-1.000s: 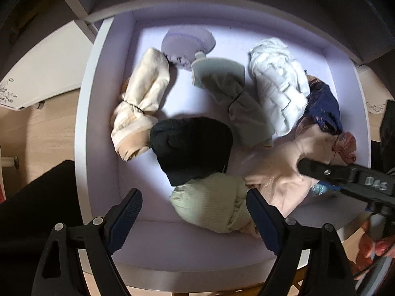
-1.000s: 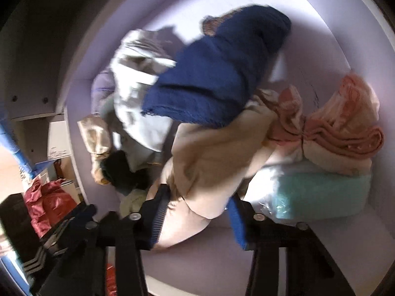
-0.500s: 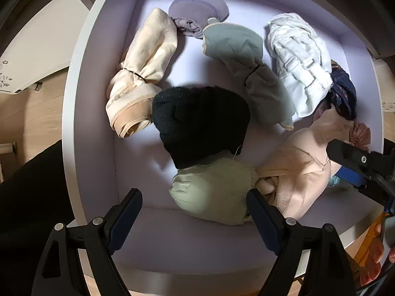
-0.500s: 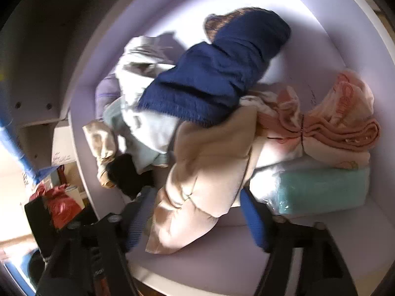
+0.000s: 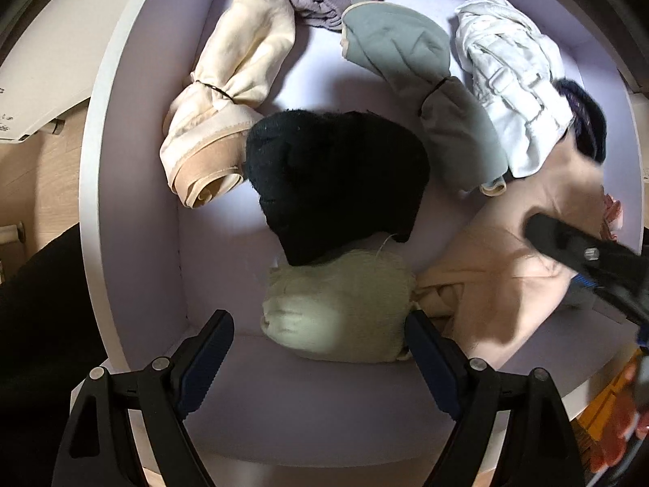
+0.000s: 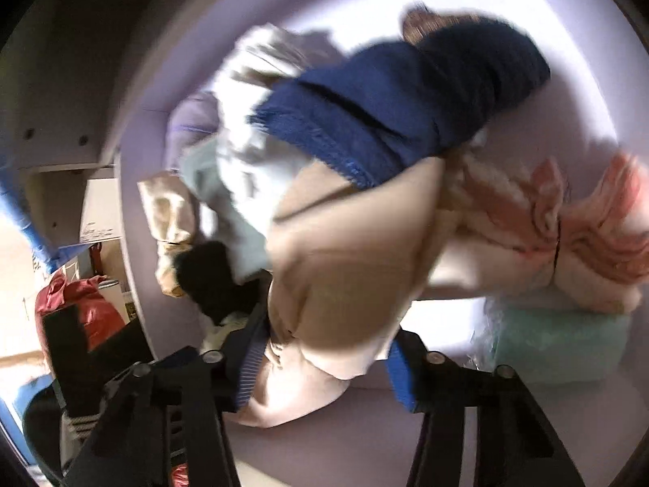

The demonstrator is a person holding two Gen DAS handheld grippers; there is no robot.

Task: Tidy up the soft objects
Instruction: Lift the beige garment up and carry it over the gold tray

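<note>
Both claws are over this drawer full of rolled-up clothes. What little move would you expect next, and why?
Probably the left gripper sinks a little more and shuts on the pale green roll: its open jaws already straddle that roll from above. The right gripper, whose jaws have just been closing, is occupied with the beige garment between them.

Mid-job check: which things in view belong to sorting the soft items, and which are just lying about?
Job:
- beige bundle between the right tongs
- pale green knit bundle between the open left tongs
- black knit bundle
- navy bundle
- white bundle
- drawer

Lying about:
- red bag
- mint packet
</note>
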